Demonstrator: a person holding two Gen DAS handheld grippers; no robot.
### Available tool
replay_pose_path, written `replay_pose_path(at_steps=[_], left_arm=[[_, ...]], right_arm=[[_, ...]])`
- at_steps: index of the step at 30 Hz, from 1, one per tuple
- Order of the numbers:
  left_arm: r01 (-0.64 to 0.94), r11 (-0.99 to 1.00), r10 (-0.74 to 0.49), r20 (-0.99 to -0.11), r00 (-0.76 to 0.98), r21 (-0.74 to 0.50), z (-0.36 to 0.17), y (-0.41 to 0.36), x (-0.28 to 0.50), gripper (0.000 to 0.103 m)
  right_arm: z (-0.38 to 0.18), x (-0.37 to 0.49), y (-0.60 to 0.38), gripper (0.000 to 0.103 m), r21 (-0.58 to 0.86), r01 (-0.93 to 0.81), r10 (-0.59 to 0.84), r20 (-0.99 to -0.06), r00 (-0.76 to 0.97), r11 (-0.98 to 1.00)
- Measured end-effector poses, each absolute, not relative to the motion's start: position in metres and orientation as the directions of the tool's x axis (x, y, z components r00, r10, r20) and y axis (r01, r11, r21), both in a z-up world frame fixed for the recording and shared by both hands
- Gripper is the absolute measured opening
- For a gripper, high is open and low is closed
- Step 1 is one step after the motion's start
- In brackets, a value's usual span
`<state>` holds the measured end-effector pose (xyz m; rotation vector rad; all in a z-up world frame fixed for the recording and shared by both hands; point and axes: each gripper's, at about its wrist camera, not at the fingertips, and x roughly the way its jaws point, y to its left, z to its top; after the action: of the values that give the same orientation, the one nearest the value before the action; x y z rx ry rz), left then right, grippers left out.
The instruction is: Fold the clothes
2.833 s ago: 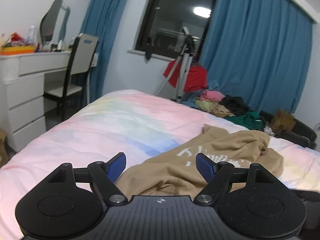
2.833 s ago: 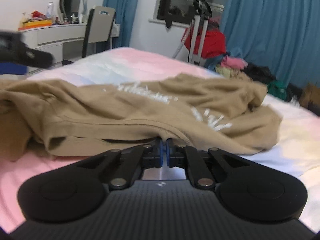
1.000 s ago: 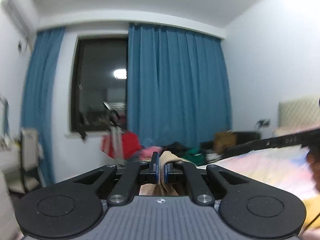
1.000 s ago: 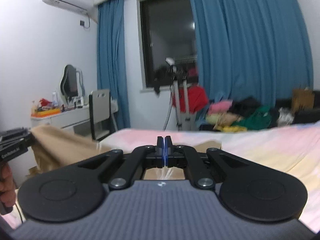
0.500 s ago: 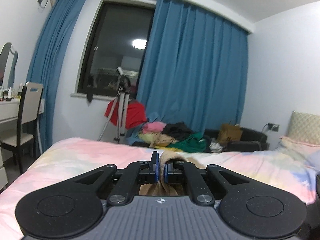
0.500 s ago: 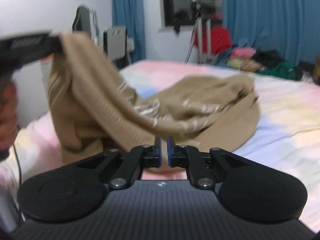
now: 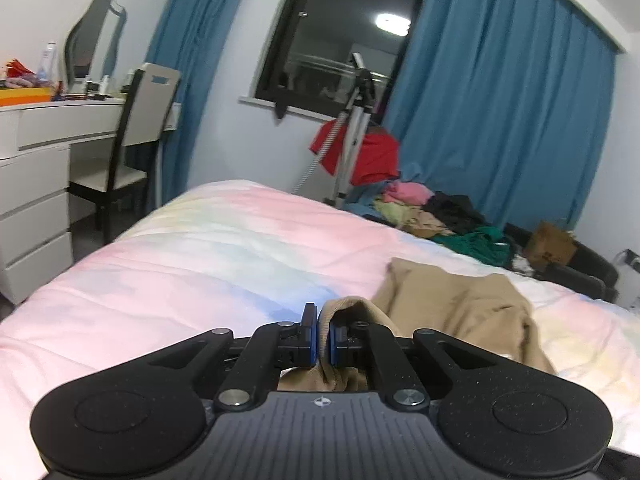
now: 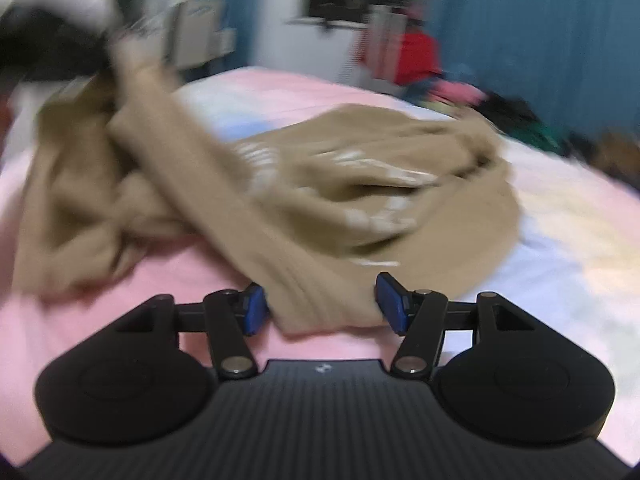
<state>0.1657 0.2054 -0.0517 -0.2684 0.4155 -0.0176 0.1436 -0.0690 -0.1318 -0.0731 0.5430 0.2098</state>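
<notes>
1. Where the left gripper [image 7: 322, 334] sits nearest the lens, its blue pads are pinched tight on a fold of the tan sweatshirt [image 7: 452, 304], whose cloth bulges up between them and hangs down below them.
2. Seen from the right wrist, the right gripper [image 8: 322, 304] has just been opening; its jaws stand well apart, with a ribbed edge of the tan sweatshirt [image 8: 320, 200] lying loose between the pads, neither pad pressing on it.
3. Under both lies the bed [image 7: 180, 264], covered by a quilted pastel spread of pink, pale blue and cream. Most of the garment rests crumpled on it, right of centre in the left view, white lettering showing on its front in the blurred right view.
4. Beyond the bed's far edge a heap of clothes [image 7: 432, 212] in pink, yellow-green, black and green is piled, with a brown box [image 7: 550, 242] to its right.
5. At the far left stand a white dresser [image 7: 36, 184] with a mirror [image 7: 94, 36] and a chair [image 7: 132, 140].
6. Farthest off, a tripod [image 7: 354, 128] draped with red cloth stands before a dark window [image 7: 340, 36] flanked by blue curtains [image 7: 504, 120].
</notes>
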Motion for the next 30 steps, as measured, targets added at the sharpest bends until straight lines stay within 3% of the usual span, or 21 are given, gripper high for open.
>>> replay_pose_path(at_steps=[4,6,15,20,23,24,26,28,30], left_arm=[[0.001,0.95,-0.129,-0.391,0.911,-0.311,-0.045,0.203,0.146,0.006],[0.053,0.948,-0.173,-0.364,0.915,-0.315,-0.038,0.192,0.135,0.006],[0.178,0.924,-0.272,-0.257,0.927,-0.337,-0.021,0.164,0.102,0.006],[0.254,0.884,-0.334,-0.148,0.931,-0.393,-0.012,0.168,0.083,0.006],[0.215,0.888,-0.299,-0.155,0.942,-0.407,-0.013,0.172,0.077,0.006],[0.194,0.892,-0.284,-0.174,0.943,-0.408,-0.014,0.173,0.078,0.006],[0.167,0.905,-0.266,-0.213,0.94,-0.392,-0.019,0.17,0.08,0.006],[0.143,0.917,-0.249,-0.251,0.935,-0.373,-0.024,0.167,0.083,0.006],[0.121,0.929,-0.233,-0.297,0.926,-0.351,-0.03,0.164,0.087,0.006]], right_arm=[[-0.109,0.142,-0.125,0.06,0.253,-0.024,0.133,-0.423,0.896,0.967],[-0.107,0.146,-0.139,0.06,0.306,0.019,0.118,-0.422,0.899,0.952],[-0.143,0.173,-0.134,0.06,0.23,0.049,0.105,-0.607,0.787,0.972],[-0.143,0.167,-0.114,0.059,0.085,-0.011,0.061,-0.609,0.791,0.996],[-0.124,0.156,-0.111,0.058,0.006,0.033,-0.025,-0.514,0.858,0.999],[-0.117,0.152,-0.113,0.054,0.001,0.048,-0.042,-0.473,0.88,0.999],[-0.103,0.144,-0.12,0.027,0.025,0.055,-0.04,-0.394,0.918,0.998],[-0.092,0.14,-0.127,0.009,0.08,0.013,0.015,-0.333,0.943,0.997],[-0.084,0.137,-0.131,0.009,0.12,-0.043,0.078,-0.301,0.95,0.992]])
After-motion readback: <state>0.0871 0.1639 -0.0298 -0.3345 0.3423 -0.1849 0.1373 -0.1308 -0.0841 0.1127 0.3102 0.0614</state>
